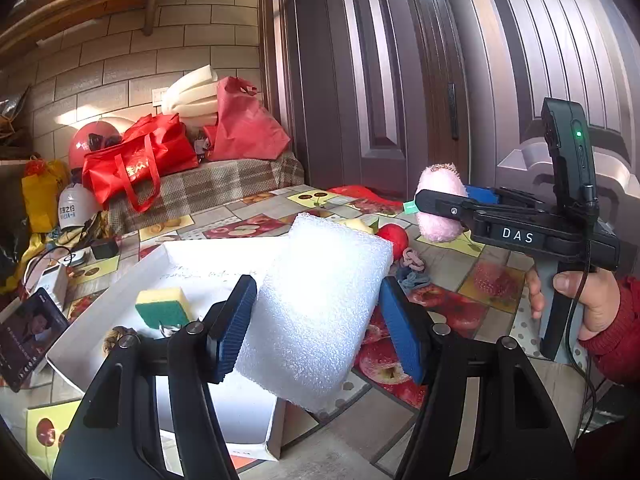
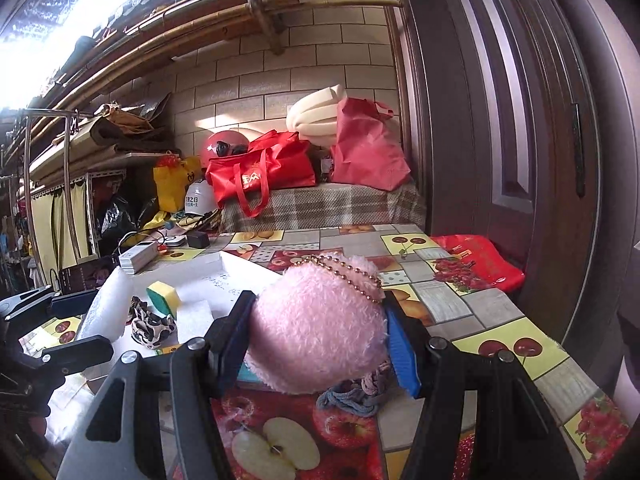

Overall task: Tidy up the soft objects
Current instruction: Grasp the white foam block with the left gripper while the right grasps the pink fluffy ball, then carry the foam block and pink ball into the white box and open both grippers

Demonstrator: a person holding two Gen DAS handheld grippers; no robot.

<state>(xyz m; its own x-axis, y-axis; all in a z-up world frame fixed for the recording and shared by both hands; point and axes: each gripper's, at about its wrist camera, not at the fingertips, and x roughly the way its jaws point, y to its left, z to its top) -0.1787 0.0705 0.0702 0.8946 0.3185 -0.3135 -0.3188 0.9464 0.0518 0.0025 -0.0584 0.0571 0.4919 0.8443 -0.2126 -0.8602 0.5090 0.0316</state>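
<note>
White foam block [image 1: 320, 312] is clamped between the pads of the left hand-held gripper [image 1: 316, 332] above the white tray [image 1: 120, 300] on the counter [image 2: 500, 308], while the right hand-held gripper [image 2: 320, 344] grips a pink plush pouch [image 2: 316, 332] clear of the counter.

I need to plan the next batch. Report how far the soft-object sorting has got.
Done: a yellow-green sponge and a patterned scrunchie lie in the white tray.
In hand: the left tool grips a white foam block; the right tool grips a pink plush.
Left: hair ties and a red ball remain on the tablecloth.
</note>
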